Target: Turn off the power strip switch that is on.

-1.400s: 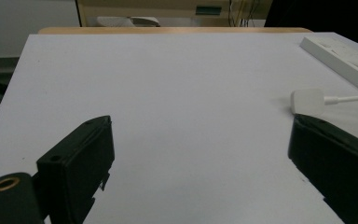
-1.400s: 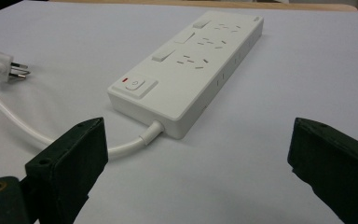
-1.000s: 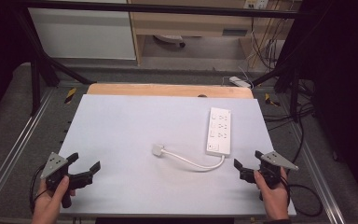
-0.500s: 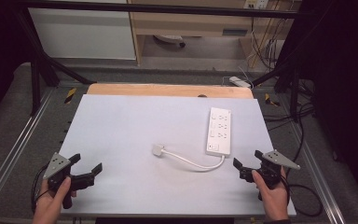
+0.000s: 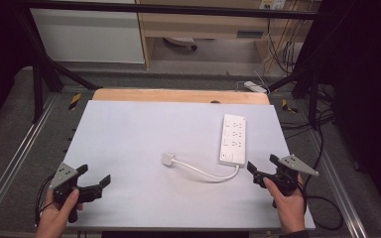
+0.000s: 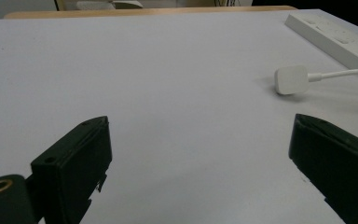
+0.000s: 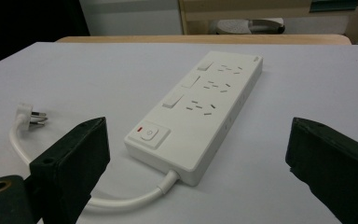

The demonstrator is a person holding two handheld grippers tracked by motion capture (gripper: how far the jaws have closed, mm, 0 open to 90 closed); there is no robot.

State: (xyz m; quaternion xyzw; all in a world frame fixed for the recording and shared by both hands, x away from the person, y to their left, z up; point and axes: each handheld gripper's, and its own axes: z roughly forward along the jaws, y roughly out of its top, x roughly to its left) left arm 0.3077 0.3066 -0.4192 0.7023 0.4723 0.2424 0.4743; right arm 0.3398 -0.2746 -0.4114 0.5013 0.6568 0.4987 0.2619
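Observation:
A white power strip (image 5: 232, 139) lies flat on the pale table (image 5: 139, 124), right of centre, its red-marked switch at the near end. Its white cable (image 5: 206, 173) curves left to a white plug (image 5: 168, 158) resting on the surface. My right gripper (image 5: 262, 162) is open just in front of the strip's near end, holding nothing. In the right gripper view the strip (image 7: 205, 100) runs away between the spread jaws, with the plug (image 7: 28, 114) at left. My left gripper (image 5: 95, 174) is open near the front left corner. The plug (image 6: 291, 79) lies ahead of it to the right.
A wooden strip (image 5: 178, 95) borders the table's far edge. Metal rails (image 5: 15, 163) run along both sides. Another white power strip and loose cables (image 5: 255, 87) lie on the floor beyond the table. A black cable (image 5: 322, 208) trails from the right gripper.
The left gripper has drifted slightly to the right. The right gripper, power strip and plug have stayed where they were.

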